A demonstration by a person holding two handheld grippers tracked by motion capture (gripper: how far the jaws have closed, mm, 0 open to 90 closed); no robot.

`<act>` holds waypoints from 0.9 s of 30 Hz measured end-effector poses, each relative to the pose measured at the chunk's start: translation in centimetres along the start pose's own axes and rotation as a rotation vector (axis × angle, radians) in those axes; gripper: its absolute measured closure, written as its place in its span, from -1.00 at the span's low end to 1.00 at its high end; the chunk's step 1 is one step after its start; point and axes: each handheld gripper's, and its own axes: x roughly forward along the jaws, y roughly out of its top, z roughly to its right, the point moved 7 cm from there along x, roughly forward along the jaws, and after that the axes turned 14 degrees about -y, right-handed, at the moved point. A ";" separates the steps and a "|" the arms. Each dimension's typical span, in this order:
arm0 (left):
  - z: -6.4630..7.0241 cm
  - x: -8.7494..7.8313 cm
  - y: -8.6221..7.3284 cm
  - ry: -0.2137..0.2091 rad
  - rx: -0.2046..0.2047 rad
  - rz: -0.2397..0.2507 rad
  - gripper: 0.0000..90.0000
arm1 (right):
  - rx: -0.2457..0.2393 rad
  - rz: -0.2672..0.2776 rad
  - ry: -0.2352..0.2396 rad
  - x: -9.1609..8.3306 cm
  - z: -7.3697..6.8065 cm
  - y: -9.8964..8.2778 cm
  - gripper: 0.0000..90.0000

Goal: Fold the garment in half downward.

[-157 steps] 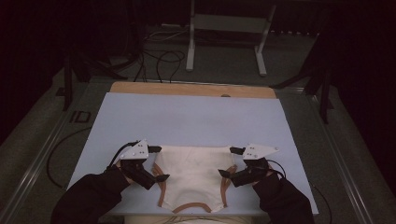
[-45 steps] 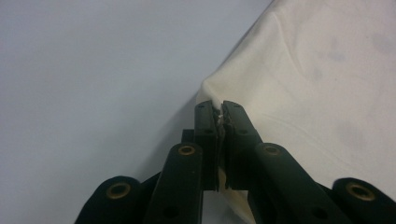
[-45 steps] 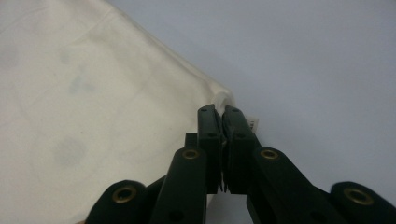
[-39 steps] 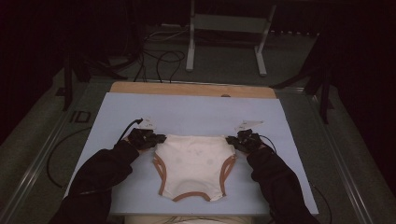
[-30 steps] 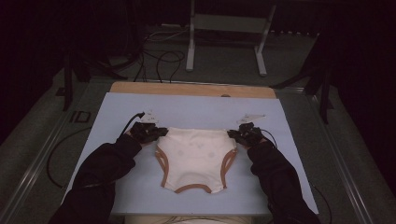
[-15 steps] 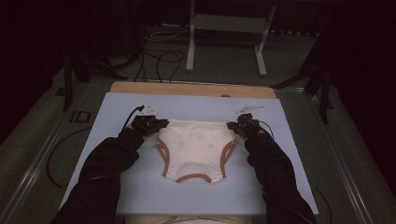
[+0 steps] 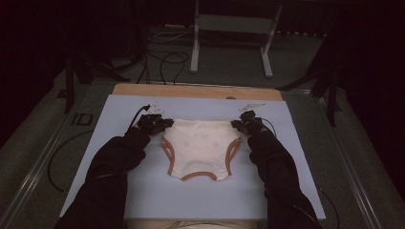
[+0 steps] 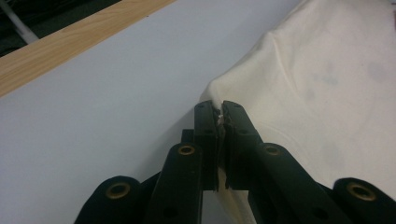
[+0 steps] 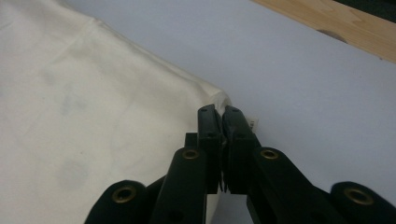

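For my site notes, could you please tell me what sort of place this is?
Probably a recording lab: a table under a pale blue sheet, loose cables on the floor and a metal stand behind it.

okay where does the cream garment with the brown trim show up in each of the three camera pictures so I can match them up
High view: the cream garment lies at the centre of the pale blue mat, its two far corners pinched by the left gripper and right gripper.
Left gripper view: it covers the right side, one corner clamped in the jaws.
Right gripper view: it covers the left side, one corner clamped in the jaws.
Shared landmark: the wooden strip along the mat's far edge.
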 end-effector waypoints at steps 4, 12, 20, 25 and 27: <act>-0.4 0.5 -0.2 0.003 -0.011 -0.013 0.93 | 0.004 -0.011 0.001 0.6 0.1 -0.2 0.95; -0.9 1.0 -0.4 0.006 -0.023 -0.003 0.92 | 0.017 -0.028 0.000 1.7 0.4 -0.6 0.94; -1.4 1.8 -0.9 0.010 -0.046 -0.028 0.92 | 0.021 -0.046 0.003 2.7 0.5 -1.0 0.94; -1.6 2.2 -1.2 0.017 -0.057 -0.045 0.92 | 0.021 -0.053 0.001 3.2 0.5 -1.1 0.94; -1.7 2.2 -1.2 0.017 -0.063 -0.050 0.91 | 0.019 -0.061 0.000 3.3 0.4 -1.2 0.94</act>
